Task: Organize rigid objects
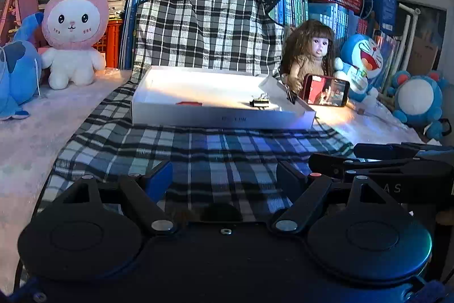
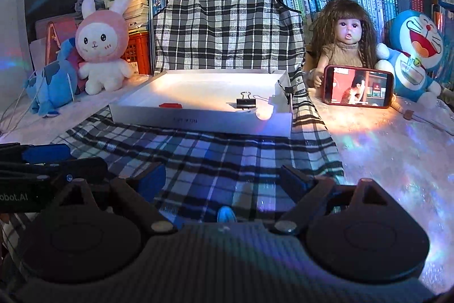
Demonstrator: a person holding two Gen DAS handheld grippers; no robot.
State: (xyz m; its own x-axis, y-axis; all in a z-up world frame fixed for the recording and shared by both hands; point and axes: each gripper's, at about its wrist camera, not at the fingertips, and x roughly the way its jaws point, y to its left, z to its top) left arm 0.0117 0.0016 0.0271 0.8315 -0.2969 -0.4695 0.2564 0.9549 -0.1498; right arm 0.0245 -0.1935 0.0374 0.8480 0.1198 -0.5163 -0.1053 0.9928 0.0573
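A shallow white box lies on the plaid cloth ahead of both grippers. Inside it are a small red piece and a black binder clip. A second black clip grips the box's right wall. The right wrist view shows the same box, red piece, clip and wall clip. My left gripper is open over the cloth, short of the box, with nothing between its blue fingers. My right gripper is open beside it, also holding nothing.
The plaid cloth runs up over a stack behind the box. A pink rabbit plush and a blue plush sit at the left. A doll, a phone playing video and a blue cat plush stand at the right, with books behind.
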